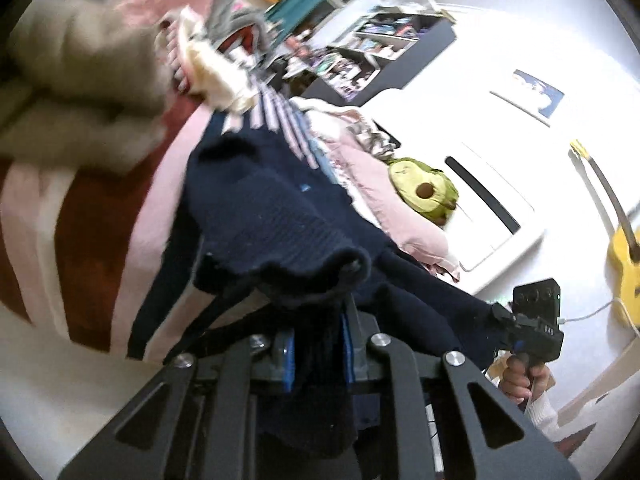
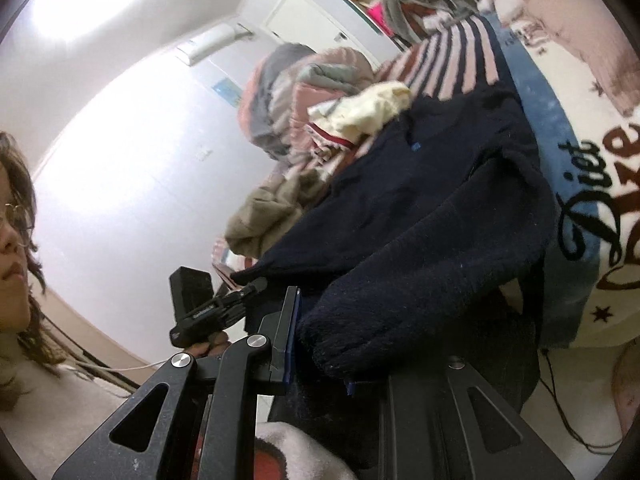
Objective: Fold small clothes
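A navy knitted sweater (image 1: pixel 264 208) lies stretched across the striped pink, red and navy blanket (image 1: pixel 100 216). My left gripper (image 1: pixel 318 344) is shut on the sweater's ribbed cuff, which bunches over the fingers. My right gripper (image 2: pixel 320 340) is shut on the other sleeve end of the sweater (image 2: pixel 420 216); the fabric drapes over and hides its right finger. The right gripper also shows in the left wrist view (image 1: pixel 532 320), and the left gripper in the right wrist view (image 2: pixel 208 304), each held by a hand.
A heap of beige, cream and pink clothes (image 1: pixel 88 64) lies beyond the sweater on the blanket, with cream cloth (image 2: pixel 372 112) close to it. An avocado plush (image 1: pixel 424 190) sits on a pink pillow. A yellow guitar (image 1: pixel 624 264) leans at the right wall.
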A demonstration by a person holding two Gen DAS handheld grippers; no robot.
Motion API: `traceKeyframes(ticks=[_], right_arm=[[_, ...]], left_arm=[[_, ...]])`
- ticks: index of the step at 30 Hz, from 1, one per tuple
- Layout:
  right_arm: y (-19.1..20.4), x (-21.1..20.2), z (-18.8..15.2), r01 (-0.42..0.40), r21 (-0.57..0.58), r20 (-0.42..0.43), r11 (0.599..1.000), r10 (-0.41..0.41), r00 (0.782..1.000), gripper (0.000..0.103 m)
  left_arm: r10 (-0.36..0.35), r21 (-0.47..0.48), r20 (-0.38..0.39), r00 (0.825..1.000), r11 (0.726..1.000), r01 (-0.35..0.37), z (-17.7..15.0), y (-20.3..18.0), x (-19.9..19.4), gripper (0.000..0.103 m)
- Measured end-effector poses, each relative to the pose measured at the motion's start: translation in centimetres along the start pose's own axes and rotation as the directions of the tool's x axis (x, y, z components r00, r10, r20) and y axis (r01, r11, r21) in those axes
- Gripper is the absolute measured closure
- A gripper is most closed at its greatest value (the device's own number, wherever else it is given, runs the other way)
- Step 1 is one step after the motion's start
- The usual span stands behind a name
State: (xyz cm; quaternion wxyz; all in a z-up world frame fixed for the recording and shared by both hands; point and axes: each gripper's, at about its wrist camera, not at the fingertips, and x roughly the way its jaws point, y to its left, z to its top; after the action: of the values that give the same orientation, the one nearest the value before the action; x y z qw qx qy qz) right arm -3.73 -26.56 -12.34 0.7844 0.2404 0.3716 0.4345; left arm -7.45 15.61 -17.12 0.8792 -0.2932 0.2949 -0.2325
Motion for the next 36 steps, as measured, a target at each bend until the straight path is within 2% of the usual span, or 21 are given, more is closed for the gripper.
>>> traceKeyframes(ticks=[4,8,13,15,18,26,33,36], right_arm=[[1.4,-1.9,-0.3,-0.048,-0.037,0.049,0.998,0.049,0.998,0.091],[3.8,-3.6,-0.3,-0.093,-0.118,0.076,0.989,0.103,0.992,0.091],[2.8,-5.4,2.4,-0.083,-0.112,0.173,0.990,0.102,0.980,0.091],[1.6,-5.3,3.9,-0.062,-0.091,0.196,0.994,0.079,0.977,0.091],[-0.1,-4.0,6.7,0.003,-0.071,0.205,0.997,0.011,0.979,0.091],[-4.6,-1.2,14.2,0.085,-0.027,0.237,0.996,-0.076,0.969,0.091],[-9.5,1.8,19.6,0.168,0.005,0.220,0.986,-0.165,0.961,0.091],[-11.6,3.2,21.3,0.196,0.023,0.202,0.980,-0.196,0.960,0.091]], left_arm=[[-0.042,0.039,0.027,0.999,0.998,0.041,0.6,-3.0,-2.0,0.089],[-0.049,0.095,0.076,0.996,0.995,0.042,2.3,-6.5,-4.6,0.088],[0.053,0.103,0.119,0.991,0.993,-0.065,5.5,-7.3,-4.2,0.088],[0.089,0.097,0.125,0.988,0.990,-0.102,7.5,-7.0,-2.8,0.088],[0.112,0.102,0.133,0.985,0.987,-0.126,9.9,-6.5,-0.9,0.088],[0.160,0.129,0.147,0.976,0.975,-0.180,16.9,-5.0,5.5,0.088],[0.229,0.122,0.125,0.965,0.962,-0.245,22.4,-1.0,12.9,0.088],[0.240,0.115,0.102,0.966,0.961,-0.251,24.1,0.9,16.0,0.088]])
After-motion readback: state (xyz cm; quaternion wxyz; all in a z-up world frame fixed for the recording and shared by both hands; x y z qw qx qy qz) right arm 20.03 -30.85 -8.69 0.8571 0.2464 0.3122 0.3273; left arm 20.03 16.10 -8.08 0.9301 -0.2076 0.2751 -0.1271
